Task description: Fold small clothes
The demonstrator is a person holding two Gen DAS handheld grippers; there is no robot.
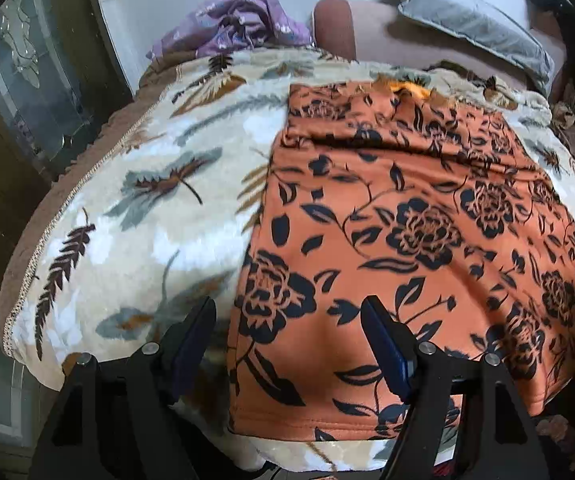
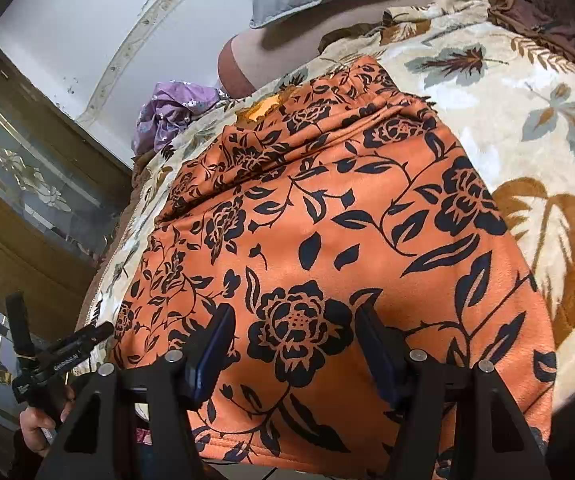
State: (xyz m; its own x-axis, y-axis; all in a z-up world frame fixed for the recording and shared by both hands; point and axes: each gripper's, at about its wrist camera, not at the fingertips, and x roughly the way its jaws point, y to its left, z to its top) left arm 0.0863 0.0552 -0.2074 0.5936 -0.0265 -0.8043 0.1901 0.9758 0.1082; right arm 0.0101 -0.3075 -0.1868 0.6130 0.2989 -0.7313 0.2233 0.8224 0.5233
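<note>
An orange garment with black flowers lies flat on a cream leaf-patterned blanket. Its far part lies in a fold across its width. My left gripper is open and empty, hovering over the garment's near left corner, one finger over the blanket, the other over the cloth. In the right wrist view the same garment fills the middle. My right gripper is open and empty above its near edge. The left gripper shows at the lower left, held in a hand.
A purple cloth heap lies at the bed's far end by the white wall. A grey pillow rests on a brown bolster. A wooden glass-panelled door stands to the left. The blanket's edge drops off at the left.
</note>
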